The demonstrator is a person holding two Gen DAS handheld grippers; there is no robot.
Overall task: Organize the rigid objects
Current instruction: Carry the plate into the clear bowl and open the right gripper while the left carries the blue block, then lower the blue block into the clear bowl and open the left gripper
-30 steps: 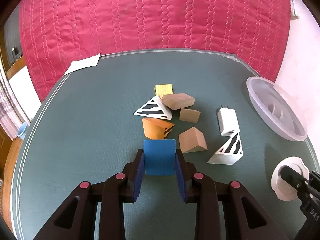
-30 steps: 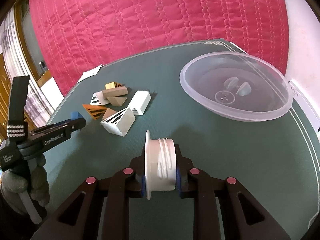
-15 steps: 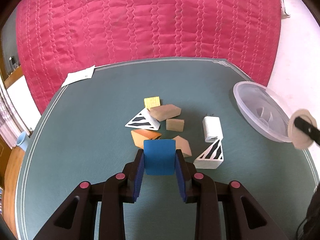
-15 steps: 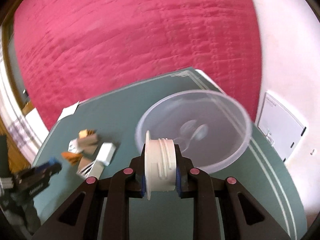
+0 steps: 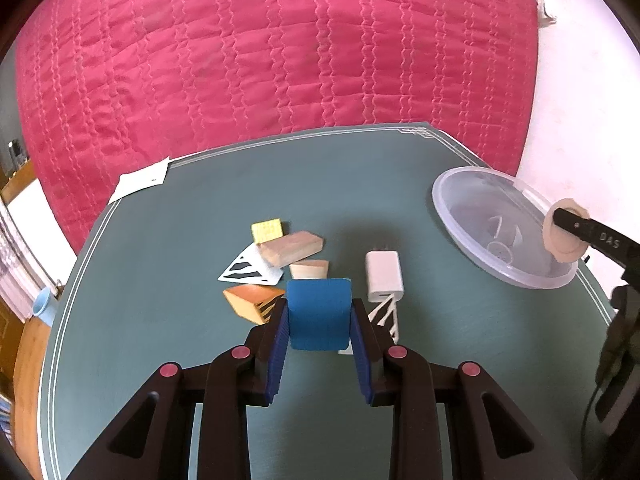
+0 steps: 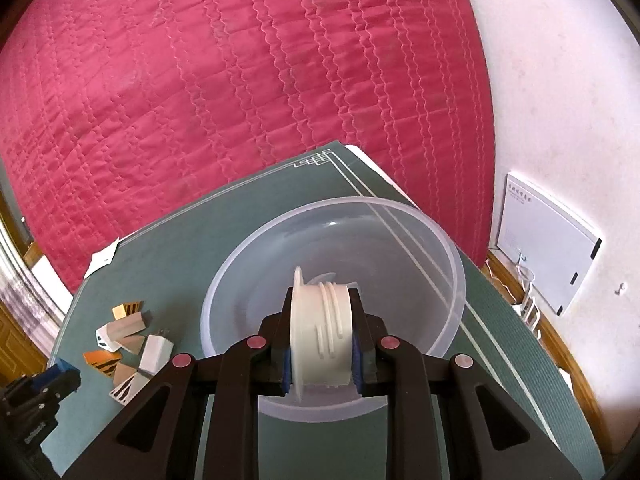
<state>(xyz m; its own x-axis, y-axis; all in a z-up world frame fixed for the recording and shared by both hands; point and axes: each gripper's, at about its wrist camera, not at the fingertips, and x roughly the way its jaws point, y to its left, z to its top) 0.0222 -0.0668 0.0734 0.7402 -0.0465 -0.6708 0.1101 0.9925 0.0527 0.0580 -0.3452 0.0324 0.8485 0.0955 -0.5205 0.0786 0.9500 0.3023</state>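
right tongs (image 6: pixel 322 344) clamp white threaded cap (image 6: pixel 320 338) above bowl (image 6: pixel 448 280); left tongs (image 5: pixel 319 326) clamp blue block (image 5: pixel 319 312).

we see the bowl (image 5: pixel 472 216) at the table's (image 5: pixel 160 360) far right, the blocks (image 5: pixel 292 246) clustered mid-table to its left, the charger (image 5: pixel 384 276) between them.

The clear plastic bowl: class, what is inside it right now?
No sorted object shows inside the clear plastic bowl, only moulded bumps on its base. The right tongs hold the white threaded cap over it, covering part of the base.
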